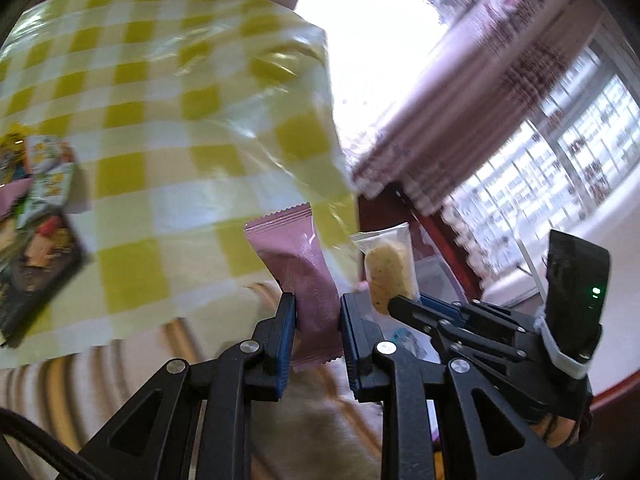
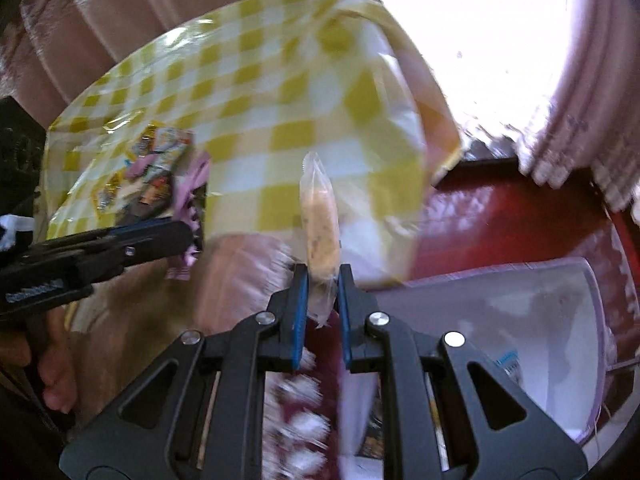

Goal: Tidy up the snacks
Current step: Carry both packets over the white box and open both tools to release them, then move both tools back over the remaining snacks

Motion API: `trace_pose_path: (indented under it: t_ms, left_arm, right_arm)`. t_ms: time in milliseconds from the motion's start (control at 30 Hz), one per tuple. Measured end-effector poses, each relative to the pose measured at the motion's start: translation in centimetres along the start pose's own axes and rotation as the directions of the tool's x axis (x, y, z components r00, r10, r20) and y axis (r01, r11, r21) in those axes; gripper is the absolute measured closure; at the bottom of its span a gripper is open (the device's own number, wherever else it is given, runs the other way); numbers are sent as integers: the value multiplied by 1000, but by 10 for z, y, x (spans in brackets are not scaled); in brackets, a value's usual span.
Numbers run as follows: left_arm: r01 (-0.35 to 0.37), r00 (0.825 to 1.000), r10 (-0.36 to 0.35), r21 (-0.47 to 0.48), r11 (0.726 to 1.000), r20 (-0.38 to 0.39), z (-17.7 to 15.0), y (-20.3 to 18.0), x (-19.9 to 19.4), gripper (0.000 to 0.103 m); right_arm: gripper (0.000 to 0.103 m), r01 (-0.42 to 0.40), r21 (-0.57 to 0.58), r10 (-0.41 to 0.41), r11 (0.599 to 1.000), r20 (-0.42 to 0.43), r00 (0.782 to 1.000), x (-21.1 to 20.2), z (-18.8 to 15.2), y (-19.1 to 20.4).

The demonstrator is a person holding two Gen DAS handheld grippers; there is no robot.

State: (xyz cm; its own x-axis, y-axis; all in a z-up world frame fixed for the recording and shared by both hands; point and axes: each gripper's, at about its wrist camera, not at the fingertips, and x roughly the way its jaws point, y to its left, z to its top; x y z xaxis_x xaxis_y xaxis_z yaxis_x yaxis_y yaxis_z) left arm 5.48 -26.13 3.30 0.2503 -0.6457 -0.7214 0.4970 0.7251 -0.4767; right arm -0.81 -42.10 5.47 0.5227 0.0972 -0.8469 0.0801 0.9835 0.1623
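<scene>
Left gripper [image 1: 316, 312] clamped on a pink sachet [image 1: 301, 276], held upright beyond the edge of the yellow-checked tablecloth [image 1: 168, 128]. Right gripper [image 2: 323, 280] pinched shut on a clear-wrapped biscuit [image 2: 320, 232], just beside the sachet. Pile of snack packets [image 1: 38, 216] lying far left on the cloth; printing blurred, no brand or wording legible. White tub [image 2: 520, 320] lower right.

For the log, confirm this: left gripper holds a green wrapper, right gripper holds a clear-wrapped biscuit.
Not quite. The left gripper holds a pink wrapper, not green, as the left wrist view shows. The right gripper does hold the clear-wrapped biscuit.
</scene>
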Motion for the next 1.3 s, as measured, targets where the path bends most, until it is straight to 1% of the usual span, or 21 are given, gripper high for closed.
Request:
trace_pose_path:
  t_ms: [167, 267, 367, 433, 500, 567, 600, 633, 700, 767, 800, 967, 1100, 1300]
  left_arm:
    - [49, 997, -46, 46, 998, -67, -7, -25, 19, 80]
    - [91, 990, -82, 67, 994, -119, -11, -40, 32, 80]
    - [106, 984, -92, 86, 991, -154, -14, -50, 42, 79]
    - [128, 976, -109, 93, 987, -188, -17, -56, 49, 79]
    - [144, 968, -122, 88, 986, -217, -16, -61, 59, 75]
    - [140, 965, -117, 87, 986, -234, -17, -61, 62, 72]
    - [134, 964, -110, 83, 988, -241, -18, -60, 63, 69]
    - [130, 965, -108, 78, 988, -241, -18, -58, 63, 67]
    - [123, 968, -105, 69, 990, -228, -16, -55, 60, 64]
    - [115, 971, -98, 69, 991, -217, -17, -53, 56, 62]
    - [105, 974, -88, 71, 992, -209, -17, -52, 54, 60]
    - [63, 983, -48, 79, 995, -179, -16, -47, 47, 57]
    - [16, 990, -4, 79, 997, -138, -14, -38, 35, 54]
    - [-31, 995, 35, 52, 998, -88, -11, -17, 14, 54]
  right_arm:
    - [86, 62, 53, -61, 997, -37, 997, -3, -16, -33]
    - [86, 95, 75, -91, 993, -55, 994, -4, -21, -47]
    - [86, 131, 86, -124, 988, -79, 989, -4, -25, -57]
    - [86, 157, 90, -149, 983, -92, 985, -4, -29, -62]
    - [85, 172, 107, -161, 979, -104, 981, -5, -32, -69]
    - [84, 190, 107, -178, 976, -112, 978, -6, -33, -72]
    - [84, 197, 109, -184, 974, -117, 976, -6, -33, -73]
    - [81, 198, 111, -184, 974, -118, 976, -5, -33, -73]
    - [71, 194, 119, -181, 974, -116, 977, -5, -32, -73]
    - [48, 186, 116, -174, 976, -107, 979, -5, -31, -69]
    - [45, 181, 111, -169, 977, -103, 980, -4, -30, -67]
    - [40, 172, 94, -163, 981, -99, 982, -2, -25, -57]
    - [39, 154, 88, -145, 984, -99, 985, 2, -20, -46]
    - [35, 113, 48, -108, 992, -97, 989, 8, -12, -20]
